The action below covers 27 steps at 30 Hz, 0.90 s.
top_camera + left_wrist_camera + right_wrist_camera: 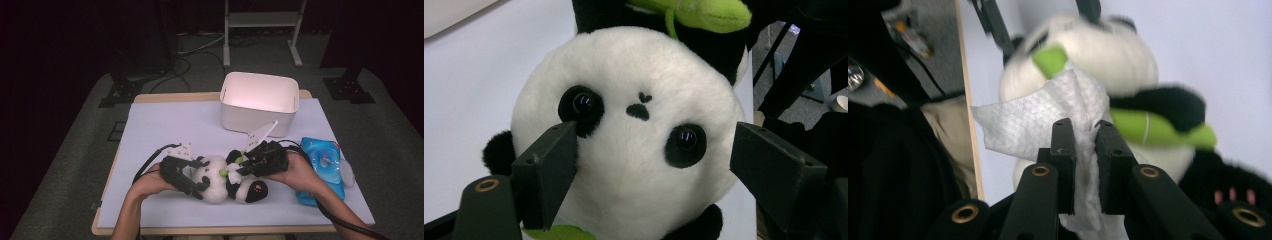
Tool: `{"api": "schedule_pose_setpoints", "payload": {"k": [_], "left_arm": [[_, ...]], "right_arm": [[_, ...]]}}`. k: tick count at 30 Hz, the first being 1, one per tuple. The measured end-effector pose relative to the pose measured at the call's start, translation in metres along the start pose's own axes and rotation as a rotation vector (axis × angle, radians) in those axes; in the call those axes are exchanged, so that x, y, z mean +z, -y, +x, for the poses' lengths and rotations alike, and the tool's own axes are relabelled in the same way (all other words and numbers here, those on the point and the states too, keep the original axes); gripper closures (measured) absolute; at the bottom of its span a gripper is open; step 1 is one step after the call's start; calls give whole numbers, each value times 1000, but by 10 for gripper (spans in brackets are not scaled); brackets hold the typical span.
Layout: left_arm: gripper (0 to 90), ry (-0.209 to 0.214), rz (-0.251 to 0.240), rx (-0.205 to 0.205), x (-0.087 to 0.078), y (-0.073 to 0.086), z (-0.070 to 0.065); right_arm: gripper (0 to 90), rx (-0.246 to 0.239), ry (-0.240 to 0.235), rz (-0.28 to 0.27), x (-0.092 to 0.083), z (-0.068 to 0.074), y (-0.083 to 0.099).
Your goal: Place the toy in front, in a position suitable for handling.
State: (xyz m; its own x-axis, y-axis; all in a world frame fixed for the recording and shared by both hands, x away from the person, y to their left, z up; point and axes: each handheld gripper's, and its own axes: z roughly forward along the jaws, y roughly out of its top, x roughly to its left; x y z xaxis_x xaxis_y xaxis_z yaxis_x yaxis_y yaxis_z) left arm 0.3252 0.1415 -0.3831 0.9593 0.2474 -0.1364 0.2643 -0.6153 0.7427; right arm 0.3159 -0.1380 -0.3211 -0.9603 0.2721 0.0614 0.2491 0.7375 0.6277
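Dark room, pale worktop (165, 125): plush panda (634, 145) lying near the front edge, my left gripper (651, 165) bracing its head between parted jaws so my right gripper (1083, 145), clamped on a white wipe (1038, 117), can clean it.

A soft black-and-white plush panda (225, 180) lies on the pale sheet-covered wooden table (165, 125), near its front edge and about mid-width. Left gripper (197, 176) sits at the panda's left, its jaws either side of the head; right gripper (240, 167) sits at the panda's right, over its body, with a white paper wipe (1048, 115) between its jaws. Behind the panda stands a white rectangular plastic bin (260, 102). Right of the panda lies a blue plastic wipes packet (324, 167).
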Motion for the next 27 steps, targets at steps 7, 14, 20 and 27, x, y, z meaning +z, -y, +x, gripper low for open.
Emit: {"api": "schedule_pose_setpoints", "payload": {"k": [7,14,20,27], "left_arm": [[189,-2,-8,1,1,2,0],[189,-7,-8,-4,2,1,-1],[189,-9,-6,-3,2,1,-1],[190,-4,-2,6,1,1,-2]], "right_arm": [[788,18,-21,-18,9,-2,3],[605,21,46,-11,5,3,10],[476,52,105,33,0,5,21],[440,111,122,42,2,3,35]]}}
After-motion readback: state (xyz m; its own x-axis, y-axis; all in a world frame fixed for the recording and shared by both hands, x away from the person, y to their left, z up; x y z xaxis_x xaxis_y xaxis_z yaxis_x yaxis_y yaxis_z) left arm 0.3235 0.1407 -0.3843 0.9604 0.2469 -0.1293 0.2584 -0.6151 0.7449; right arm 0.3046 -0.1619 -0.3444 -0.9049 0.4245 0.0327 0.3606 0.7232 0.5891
